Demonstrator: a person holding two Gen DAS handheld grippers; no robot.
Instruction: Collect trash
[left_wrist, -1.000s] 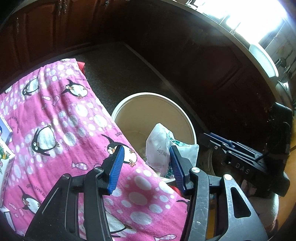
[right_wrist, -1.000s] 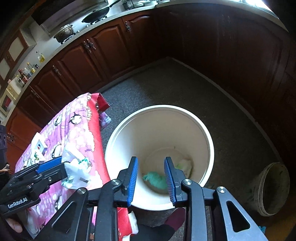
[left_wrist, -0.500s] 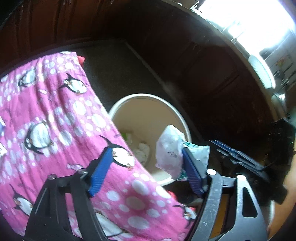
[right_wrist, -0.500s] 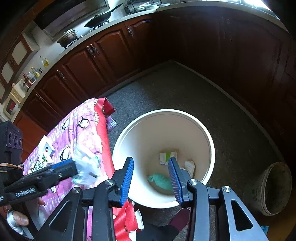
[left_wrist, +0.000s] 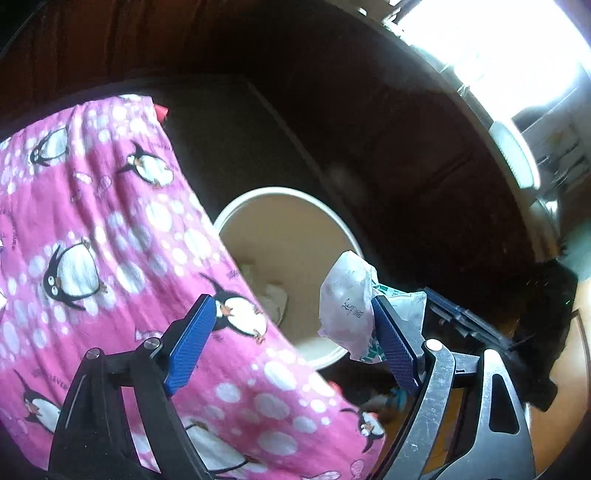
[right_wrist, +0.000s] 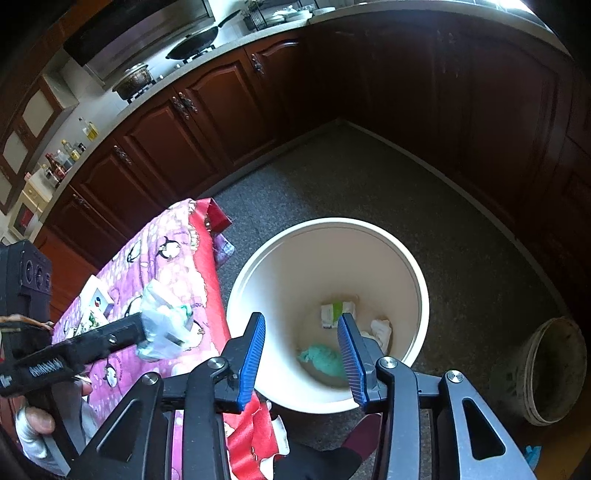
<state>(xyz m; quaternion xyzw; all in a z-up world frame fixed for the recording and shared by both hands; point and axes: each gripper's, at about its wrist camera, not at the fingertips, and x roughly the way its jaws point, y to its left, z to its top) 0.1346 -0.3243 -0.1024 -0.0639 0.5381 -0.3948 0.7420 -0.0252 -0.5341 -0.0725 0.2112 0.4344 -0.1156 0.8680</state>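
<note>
A white bucket (right_wrist: 413, 280) stands on the floor beside the table; it also shows in the left wrist view (left_wrist: 288, 236). Inside lie a white-green packet (right_wrist: 334, 312), a teal wad (right_wrist: 321, 360) and white crumpled paper (right_wrist: 380, 330). My left gripper (left_wrist: 291, 317) is wide open over the table edge by the bucket; a crumpled clear plastic bag (left_wrist: 347, 306) clings to its right finger. The same bag (right_wrist: 166, 325) hangs at the left gripper's tip in the right wrist view. My right gripper (right_wrist: 301, 339) is open and empty above the bucket's near side.
The table wears a pink penguin cloth (left_wrist: 92, 229) over a red cover (right_wrist: 247, 424). Small boxes (right_wrist: 98, 299) lie on it. Dark wood cabinets (right_wrist: 207, 122) ring the grey floor. A dirty old pail (right_wrist: 554, 369) stands at the right.
The left gripper's jaws have opened wide; the plastic bag, held a second ago, now sticks to one finger. The right gripper has opened wider and a packet now lies in the bucket.
</note>
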